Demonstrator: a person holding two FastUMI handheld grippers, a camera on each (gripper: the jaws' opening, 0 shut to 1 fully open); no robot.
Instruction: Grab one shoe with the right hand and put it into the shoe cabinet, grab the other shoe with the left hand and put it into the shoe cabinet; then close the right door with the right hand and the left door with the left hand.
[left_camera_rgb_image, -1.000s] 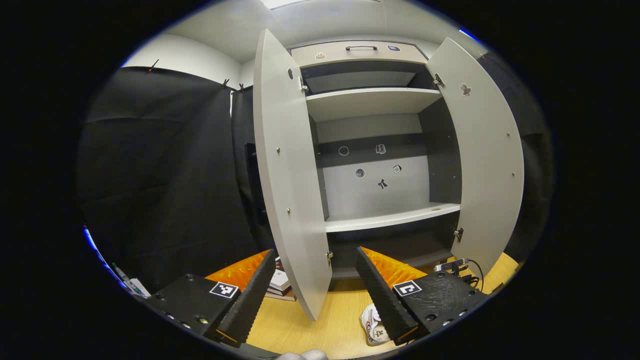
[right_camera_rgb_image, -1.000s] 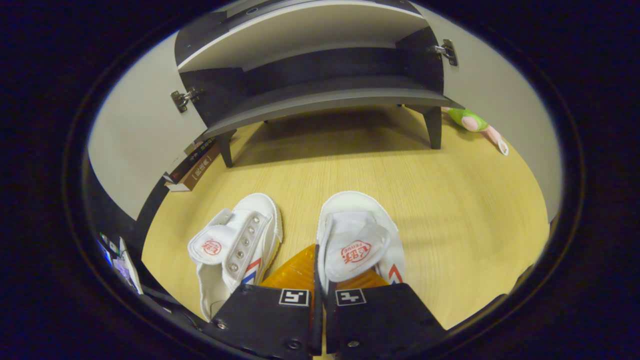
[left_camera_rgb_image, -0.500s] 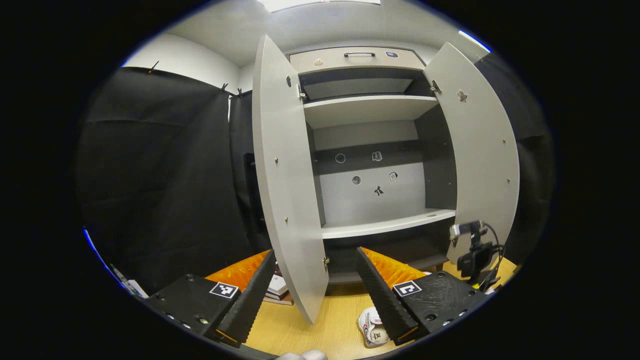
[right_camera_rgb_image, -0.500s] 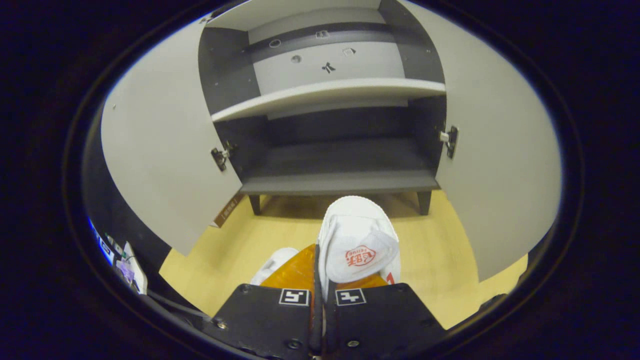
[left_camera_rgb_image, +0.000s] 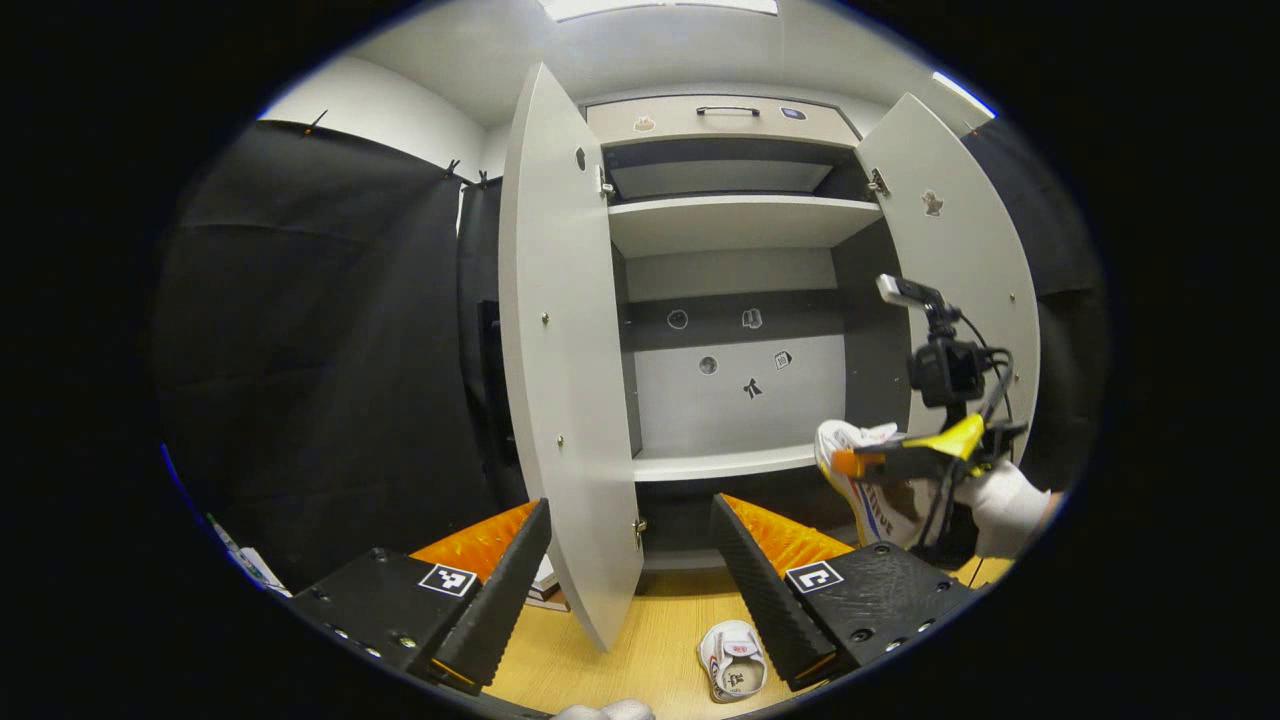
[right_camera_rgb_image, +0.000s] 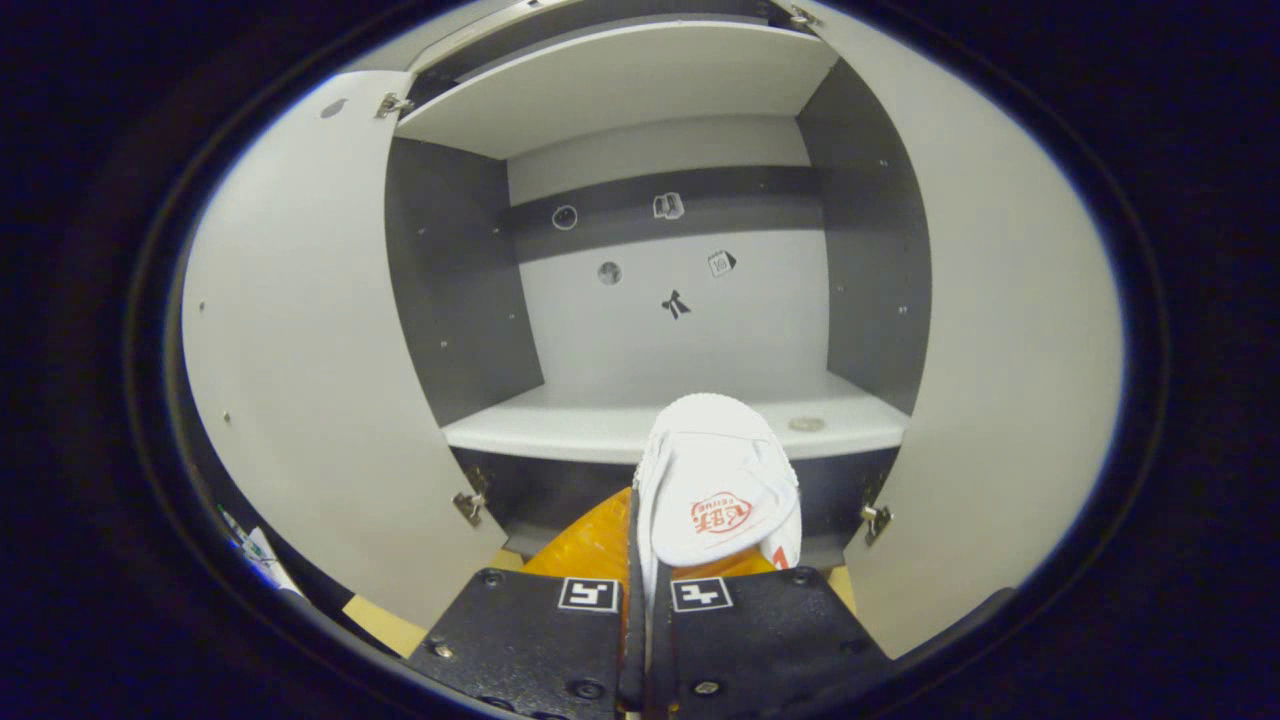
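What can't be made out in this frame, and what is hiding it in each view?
- Left gripper view: the second shoe on the floor is partly covered by the left gripper's fingers.
- Right gripper view: the heel of the held shoe is hidden behind the right gripper.
- Both views: the stickers on the cabinet's back wall are too small to identify.

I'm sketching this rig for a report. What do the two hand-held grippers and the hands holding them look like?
Each hand-held gripper has black blocks bearing square black-and-white markers: the left hand-held gripper and the right hand-held gripper. In the left gripper view, the right one carries a black camera with black cables, and a white glove covers the hand.
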